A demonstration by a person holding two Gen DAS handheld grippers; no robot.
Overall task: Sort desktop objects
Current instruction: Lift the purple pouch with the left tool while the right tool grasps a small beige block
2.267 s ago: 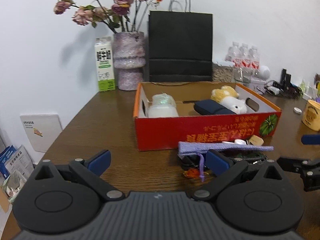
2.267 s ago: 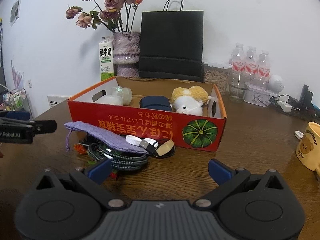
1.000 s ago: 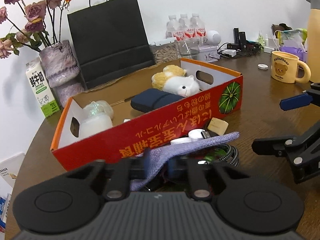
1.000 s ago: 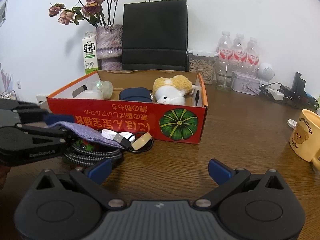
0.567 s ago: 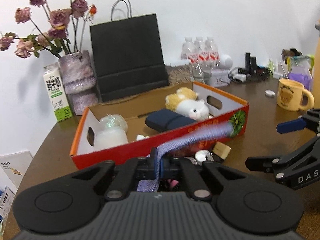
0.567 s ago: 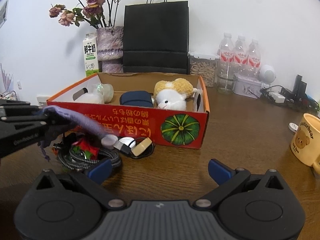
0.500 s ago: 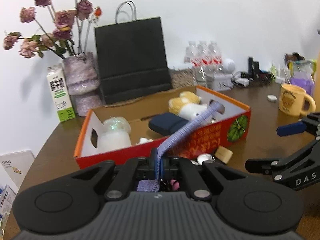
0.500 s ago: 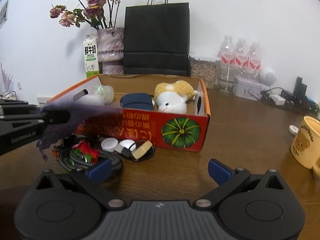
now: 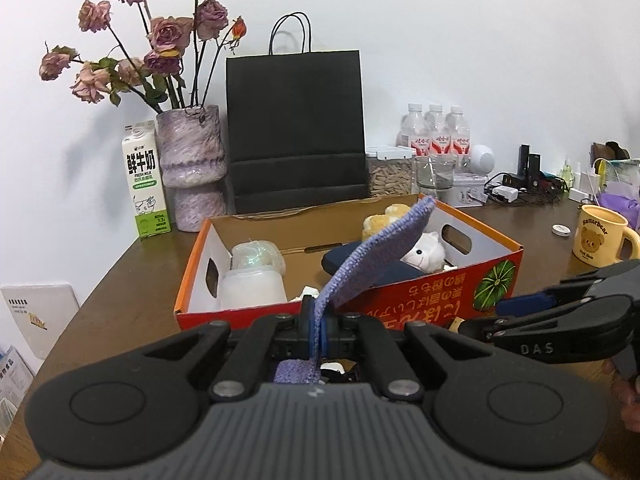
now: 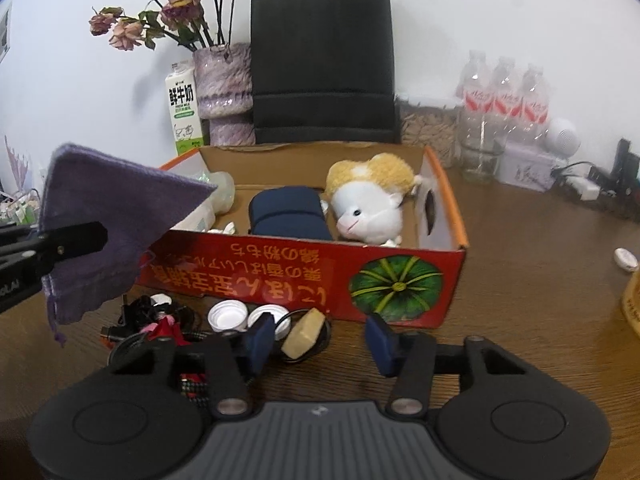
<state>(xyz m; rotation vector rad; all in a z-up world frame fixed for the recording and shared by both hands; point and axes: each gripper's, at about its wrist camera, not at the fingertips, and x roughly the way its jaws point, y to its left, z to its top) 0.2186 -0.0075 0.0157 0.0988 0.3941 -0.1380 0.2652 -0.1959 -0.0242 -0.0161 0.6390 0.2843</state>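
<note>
Left gripper [image 9: 316, 326]: tilted slightly downward, clenched on purple cloth pouch [image 10: 116, 216], held raised before the red cardboard box [image 10: 304, 268]. Right gripper [image 10: 320, 338]: angled down, jaws closing, nothing pinched; tan block [image 10: 306, 332] lies just ahead, possibly an eraser. Wooden table [image 10: 532, 248]: bottle caps [image 10: 228, 316], tangled cables. Box holds plush toy [image 10: 368, 204], navy case. Beyond: black paper bag [image 9: 296, 128], vase, milk carton, white wall.

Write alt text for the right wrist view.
The right gripper, jaws closing with nothing between them yet, hovers over small clutter before a red cardboard box. At left, the left gripper holds up a purple pouch.
</note>
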